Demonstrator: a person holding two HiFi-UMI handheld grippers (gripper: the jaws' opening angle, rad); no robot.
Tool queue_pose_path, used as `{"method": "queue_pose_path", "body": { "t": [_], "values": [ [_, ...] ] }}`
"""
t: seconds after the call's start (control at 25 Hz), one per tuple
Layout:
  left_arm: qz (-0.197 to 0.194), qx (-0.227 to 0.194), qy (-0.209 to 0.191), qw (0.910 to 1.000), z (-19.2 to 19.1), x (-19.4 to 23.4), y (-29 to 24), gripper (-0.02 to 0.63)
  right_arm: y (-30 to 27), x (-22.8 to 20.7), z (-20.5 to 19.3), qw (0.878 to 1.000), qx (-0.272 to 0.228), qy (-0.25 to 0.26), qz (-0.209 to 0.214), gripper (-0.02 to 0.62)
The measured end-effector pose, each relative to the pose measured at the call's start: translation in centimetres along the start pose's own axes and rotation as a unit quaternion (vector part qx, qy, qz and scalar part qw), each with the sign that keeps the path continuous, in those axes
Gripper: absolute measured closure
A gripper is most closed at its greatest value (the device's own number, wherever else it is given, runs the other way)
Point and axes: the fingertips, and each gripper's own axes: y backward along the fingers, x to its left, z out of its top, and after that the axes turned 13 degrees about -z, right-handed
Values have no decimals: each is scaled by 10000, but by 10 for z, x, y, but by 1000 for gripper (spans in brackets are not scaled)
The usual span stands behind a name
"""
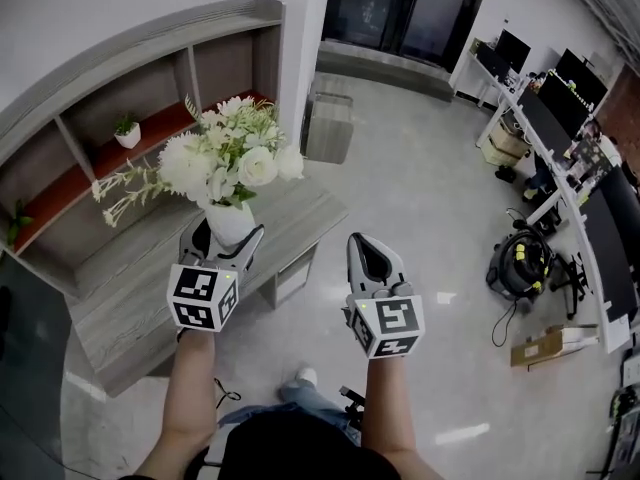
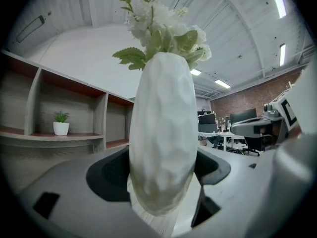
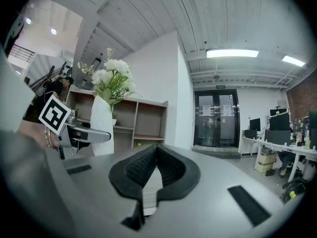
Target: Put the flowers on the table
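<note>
Small potted plant (image 1: 127,133) on curved shelf unit (image 1: 150,58); cardboard box (image 1: 550,345) on floor (image 1: 430,188) near monitor desks (image 1: 565,193).

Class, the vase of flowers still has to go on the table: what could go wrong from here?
1. Only the left tool grips the white vase, low on its smooth body; the top-heavy flowers could tip it.
2. The drooping sprays could snag the shelf unit beside the table.

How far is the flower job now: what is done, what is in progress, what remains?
Done: the white textured vase of white flowers is gripped in the left claw. In hand: it hangs over the grey wooden table. Left: set it down and release. The right claw is shut and empty.
</note>
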Motion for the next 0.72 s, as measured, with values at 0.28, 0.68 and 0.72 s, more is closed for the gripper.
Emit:
{"method": "queue_pose_path", "body": {
  "t": [0.28,0.68,0.72],
  "values": [
    [201,-52,48,9998,9,-3,-68,229,-49,-54,-6,9995,52,159,272,580],
    [291,132,131,9994,-6,7,-114,229,-92,-73,-21,9990,188,-43,404,580],
    [285,148,137,9994,-8,10,-118,229,-95,-73,-22,9989,200,-44,410,580]
  ]
}}
